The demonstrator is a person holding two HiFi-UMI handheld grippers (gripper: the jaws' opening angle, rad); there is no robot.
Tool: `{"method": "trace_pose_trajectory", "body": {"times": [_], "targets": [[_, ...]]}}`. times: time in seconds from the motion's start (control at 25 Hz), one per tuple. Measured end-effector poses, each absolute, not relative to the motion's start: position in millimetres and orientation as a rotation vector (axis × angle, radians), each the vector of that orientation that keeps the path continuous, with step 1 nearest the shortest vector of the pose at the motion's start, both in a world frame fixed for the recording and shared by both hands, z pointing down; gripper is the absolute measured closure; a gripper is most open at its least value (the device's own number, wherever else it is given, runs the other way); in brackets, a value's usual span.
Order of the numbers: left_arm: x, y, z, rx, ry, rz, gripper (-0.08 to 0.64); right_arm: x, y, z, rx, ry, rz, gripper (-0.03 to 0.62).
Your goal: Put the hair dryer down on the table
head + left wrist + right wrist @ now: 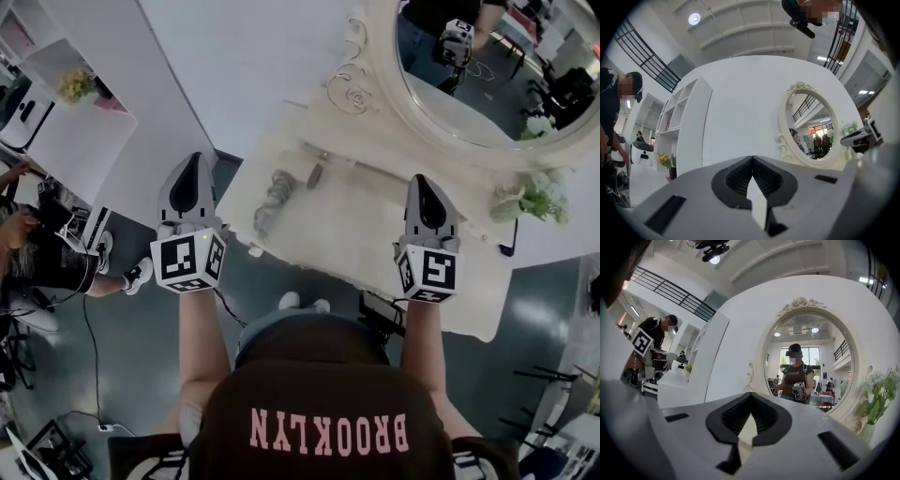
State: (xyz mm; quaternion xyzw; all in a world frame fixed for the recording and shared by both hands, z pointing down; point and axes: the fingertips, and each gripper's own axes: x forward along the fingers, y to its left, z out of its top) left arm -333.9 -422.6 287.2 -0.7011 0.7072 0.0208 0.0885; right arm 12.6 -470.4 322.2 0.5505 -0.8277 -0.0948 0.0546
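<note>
Grey hair dryer (270, 201) on table (375, 239), apart from left fingers (190, 180)

The mirror (487, 75) is cut off by the picture's top edge. The hair dryer (274, 199) on the table (366, 239) is blurred, its details unclear.

Hair dryer (271, 200): grey, elongated, ribbed-looking along the body; fine detail blurred in the head view. Lies flat on its side, fully supported by the surface (375, 244). Long axis runs obliquely, one end toward the back, the other toward the front-left corner. Positioned just inside the left edge, well apart from the right half. Nozzle end and handle end cannot be told apart. Surface: cream-white top, pale and matte, with a shaped front edge.
</note>
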Motion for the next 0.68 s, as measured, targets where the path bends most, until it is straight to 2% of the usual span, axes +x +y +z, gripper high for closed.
{"method": "trace_pose_trajectory", "body": {"times": [0.68], "targets": [[-318.0, -427.8, 288.9, -2.125, 2.035, 0.031, 0.555, 16.8, -466.6, 308.5, 1.679, -2.521, -0.332, 0.594]]}}
